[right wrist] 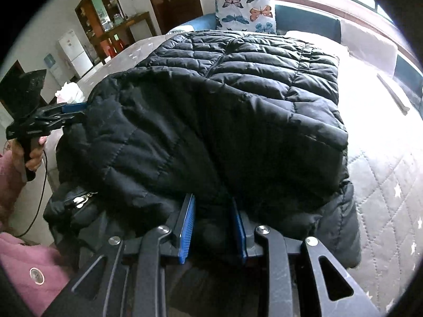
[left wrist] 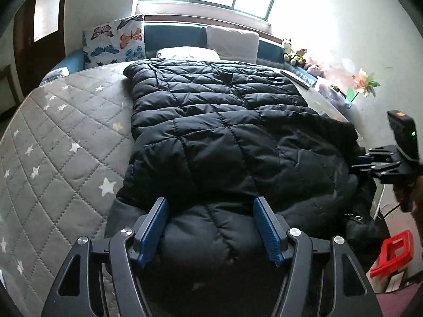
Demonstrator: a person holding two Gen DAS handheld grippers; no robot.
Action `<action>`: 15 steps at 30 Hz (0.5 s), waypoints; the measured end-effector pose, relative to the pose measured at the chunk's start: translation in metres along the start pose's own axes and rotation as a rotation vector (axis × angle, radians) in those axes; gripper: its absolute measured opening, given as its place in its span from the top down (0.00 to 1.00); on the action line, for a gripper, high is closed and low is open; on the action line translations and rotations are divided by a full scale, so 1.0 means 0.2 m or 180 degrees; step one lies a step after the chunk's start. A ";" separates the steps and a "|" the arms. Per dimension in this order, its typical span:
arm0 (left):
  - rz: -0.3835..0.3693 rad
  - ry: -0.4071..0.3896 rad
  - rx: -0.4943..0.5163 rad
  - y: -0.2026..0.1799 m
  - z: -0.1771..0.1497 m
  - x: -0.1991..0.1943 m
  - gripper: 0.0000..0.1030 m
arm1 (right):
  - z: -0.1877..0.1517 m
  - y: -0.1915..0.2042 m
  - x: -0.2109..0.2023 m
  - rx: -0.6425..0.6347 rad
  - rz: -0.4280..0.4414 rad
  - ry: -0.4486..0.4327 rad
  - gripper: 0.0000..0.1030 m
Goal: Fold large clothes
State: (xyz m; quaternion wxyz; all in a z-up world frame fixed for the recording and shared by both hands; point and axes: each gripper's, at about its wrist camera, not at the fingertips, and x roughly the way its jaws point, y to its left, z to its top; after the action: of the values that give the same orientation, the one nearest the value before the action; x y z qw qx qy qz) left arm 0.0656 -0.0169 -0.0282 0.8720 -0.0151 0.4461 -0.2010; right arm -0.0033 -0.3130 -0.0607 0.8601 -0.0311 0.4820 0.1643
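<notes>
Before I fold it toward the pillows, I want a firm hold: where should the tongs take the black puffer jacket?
Take the black puffer jacket at its near hem, one corner in each pair of tongs, coming from the foot of the bed. It lies lengthwise toward the butterfly pillow, and its bunched near edge overhangs, so the left tongs and right tongs can close around that roll.

Jacket [left wrist: 219, 132] lies on the bed [left wrist: 66, 145] ahead of the left gripper [left wrist: 211, 227], butterfly pillow [left wrist: 115, 43] behind it, toys [left wrist: 296, 54] far right.
</notes>
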 end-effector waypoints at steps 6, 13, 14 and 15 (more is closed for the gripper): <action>0.0052 0.0008 0.0063 -0.03 0.00 0.04 0.33 | -0.05 0.01 0.00 -0.0049 -0.0213 0.0136 0.70; 0.0091 -0.0046 0.0283 -0.18 0.01 -0.20 0.33 | -0.03 0.04 -0.08 -0.0122 -0.0285 0.0077 0.70; 0.0027 -0.0083 0.0354 -0.22 0.00 -0.26 0.33 | -0.03 0.06 -0.11 -0.0165 -0.0319 0.0053 0.70; -0.0030 -0.0108 0.0429 -0.27 -0.02 -0.31 0.33 | -0.04 0.08 -0.14 -0.0230 -0.0374 0.0023 0.70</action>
State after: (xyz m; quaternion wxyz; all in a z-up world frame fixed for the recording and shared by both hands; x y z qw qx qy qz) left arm 0.0124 -0.0441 0.0277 0.8775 0.0382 0.4166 -0.2344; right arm -0.0281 -0.3064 -0.0390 0.8648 -0.0910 0.4762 0.1307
